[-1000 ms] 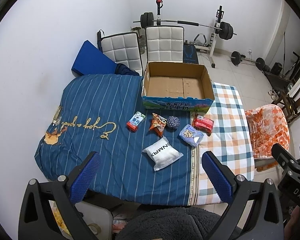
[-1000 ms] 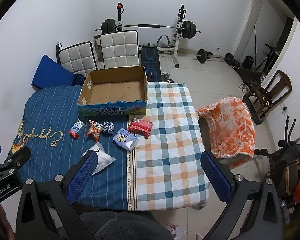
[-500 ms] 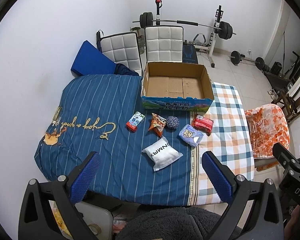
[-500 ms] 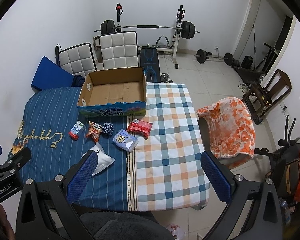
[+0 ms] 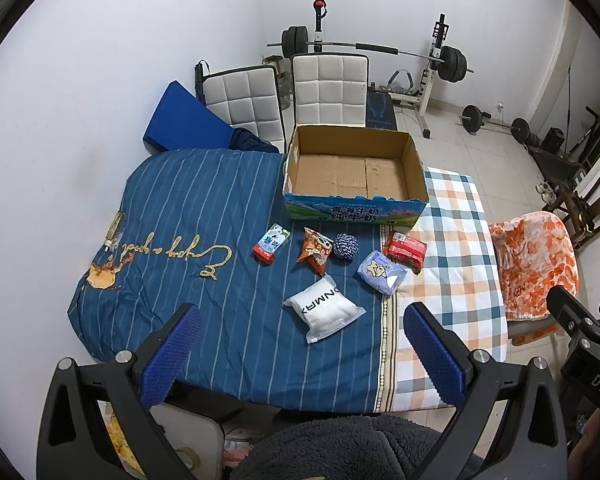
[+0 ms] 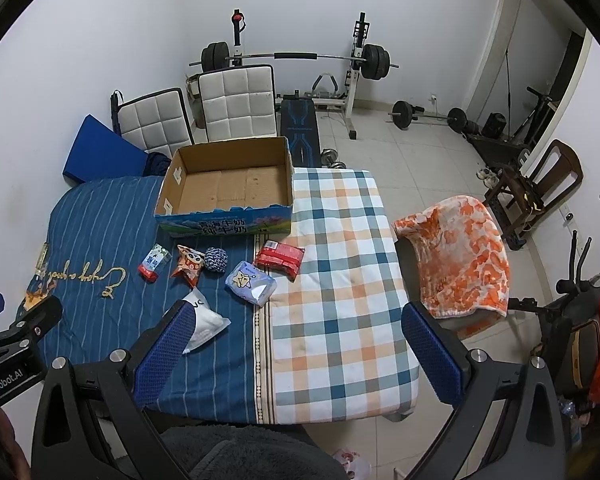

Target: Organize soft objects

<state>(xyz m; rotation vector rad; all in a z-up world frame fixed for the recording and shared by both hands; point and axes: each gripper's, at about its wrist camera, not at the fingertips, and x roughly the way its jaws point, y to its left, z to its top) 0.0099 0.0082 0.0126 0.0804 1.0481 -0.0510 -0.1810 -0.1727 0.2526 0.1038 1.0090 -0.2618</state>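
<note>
Several soft items lie in a loose row on the covered table: a small red-and-white pack, an orange snack bag, a blue-white rope ball, a pale blue tissue pack, a red pack and a white pouch. Behind them stands an empty open cardboard box. My left gripper hangs open above the table's near edge, short of the white pouch. My right gripper is open too, over the checked cloth, with the white pouch partly behind its left finger.
The table carries a blue striped cloth on the left. Two white padded chairs stand behind it, with a barbell rack beyond. An orange-patterned blanket over a chair is to the right. A wall bounds the left side.
Both views have crept very slightly; the objects sit where they were and both grippers stay open.
</note>
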